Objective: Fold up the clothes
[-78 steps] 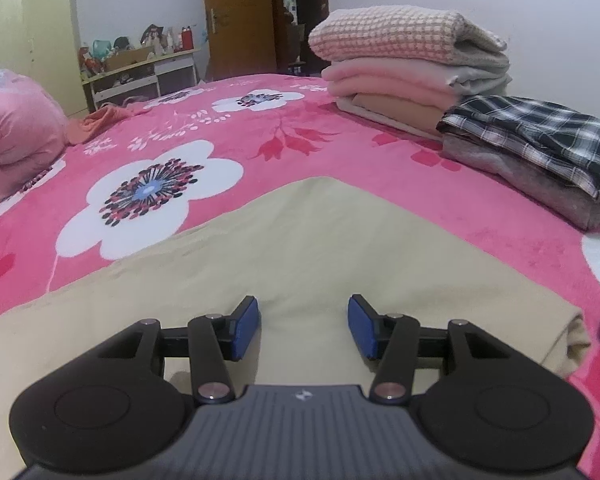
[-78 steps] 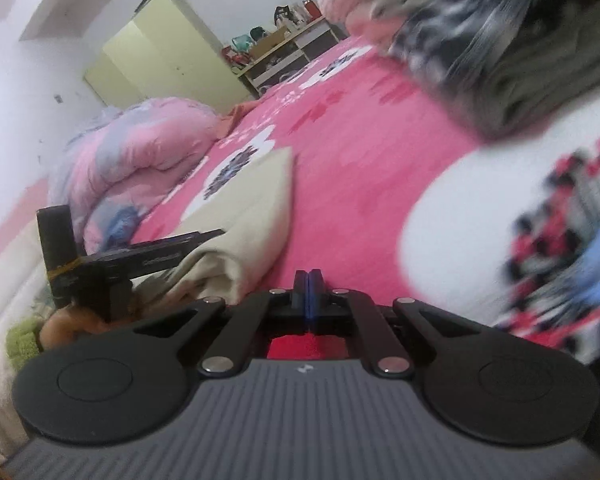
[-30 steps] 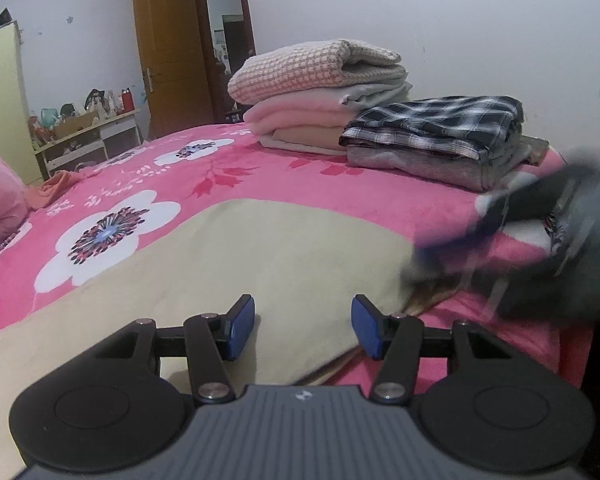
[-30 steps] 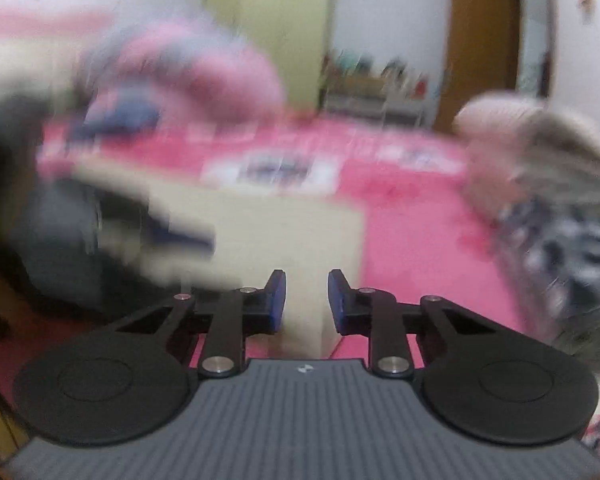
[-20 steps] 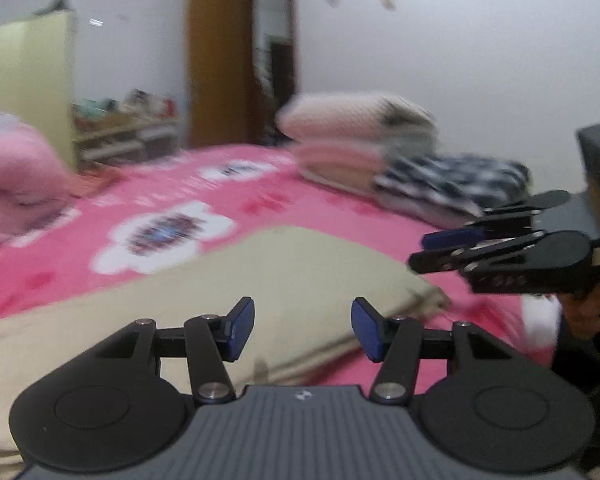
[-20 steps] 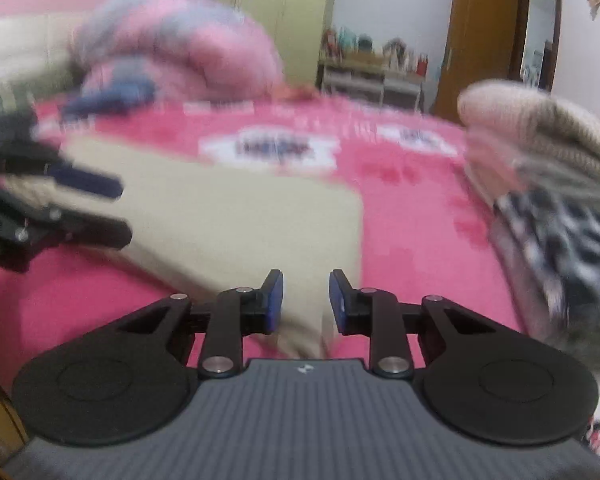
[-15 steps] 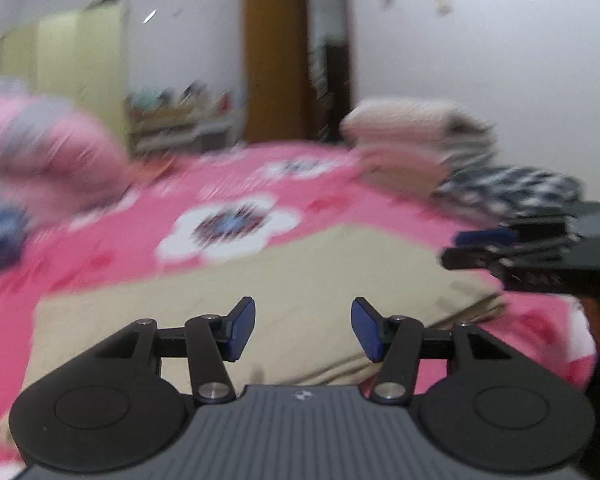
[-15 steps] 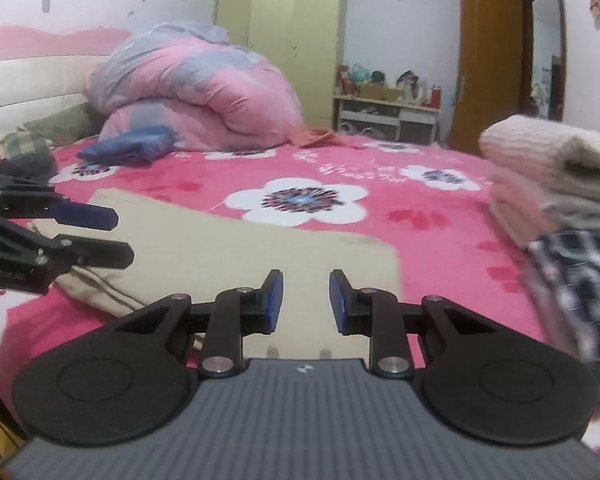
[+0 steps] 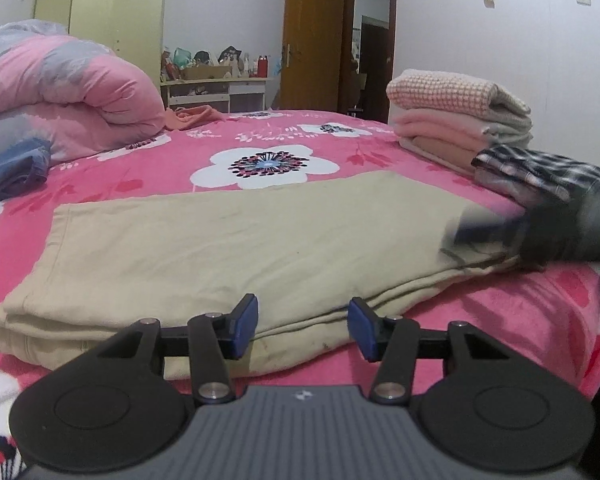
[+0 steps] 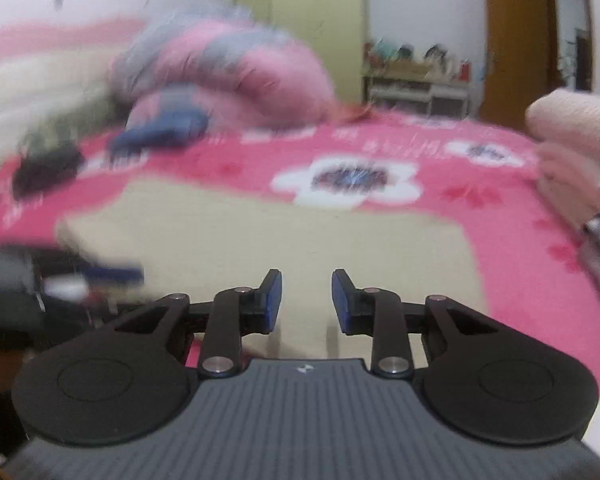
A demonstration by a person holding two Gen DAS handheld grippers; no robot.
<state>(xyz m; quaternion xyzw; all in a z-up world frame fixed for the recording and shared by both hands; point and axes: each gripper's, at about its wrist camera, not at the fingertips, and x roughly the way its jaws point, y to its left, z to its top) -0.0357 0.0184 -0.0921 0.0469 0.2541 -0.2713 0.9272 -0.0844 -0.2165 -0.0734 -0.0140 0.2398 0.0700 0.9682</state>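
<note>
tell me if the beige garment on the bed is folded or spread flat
Folded. The beige garment lies doubled on the pink bedspread: stacked layers show along its near edge.

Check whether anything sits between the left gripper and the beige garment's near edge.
Nothing visible does. The left gripper is open right at the folded near edge of the beige garment, with only pink bedspread beside it. The right gripper, blurred, is off at the garment's right end.

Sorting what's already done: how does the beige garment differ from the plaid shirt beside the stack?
The beige garment is plain and lies long and flat, folded lengthwise only; the plaid shirt is checked dark and white, folded into a compact bundle. The beige one lies between the open grippers; the plaid one sits beside the folded stack. Both rest on the pink floral bedspread.
</note>
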